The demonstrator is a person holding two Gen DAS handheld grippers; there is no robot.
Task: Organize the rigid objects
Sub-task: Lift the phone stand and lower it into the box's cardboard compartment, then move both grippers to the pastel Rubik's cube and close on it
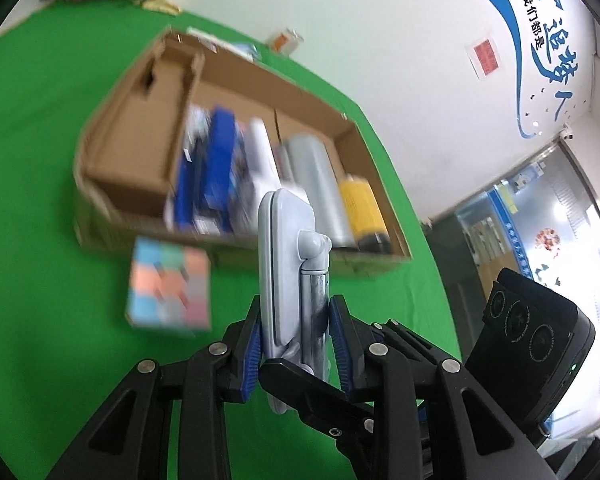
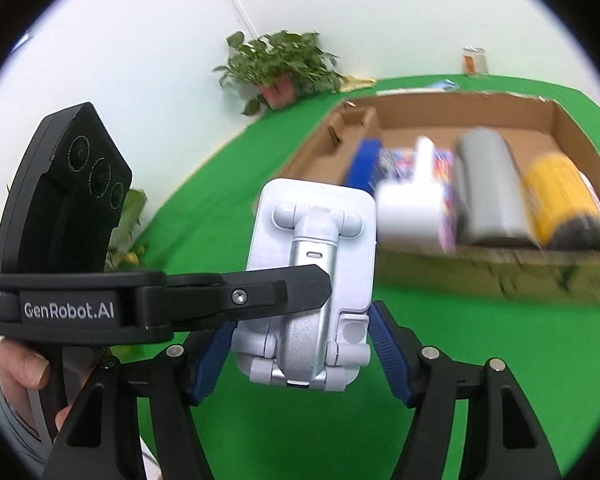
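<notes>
The folded white phone stand (image 1: 286,264) hangs above the green tabletop (image 1: 60,128), gripped by both sets of jaws: the left gripper (image 1: 298,344) pinches its thin edges, the right gripper (image 2: 300,354) spans its broad face, narrowing slightly. Its long axis points toward the cardboard box (image 1: 112,152) in the upper centre of the left view, beyond both jaws.

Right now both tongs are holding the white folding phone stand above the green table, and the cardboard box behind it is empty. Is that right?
Not quite: the cardboard box is not empty. The right wrist view shows a yellow can, a grey cylinder and other items lying in it. The rest holds: the left tongs and right tongs both grip the white phone stand above the green table.
</notes>
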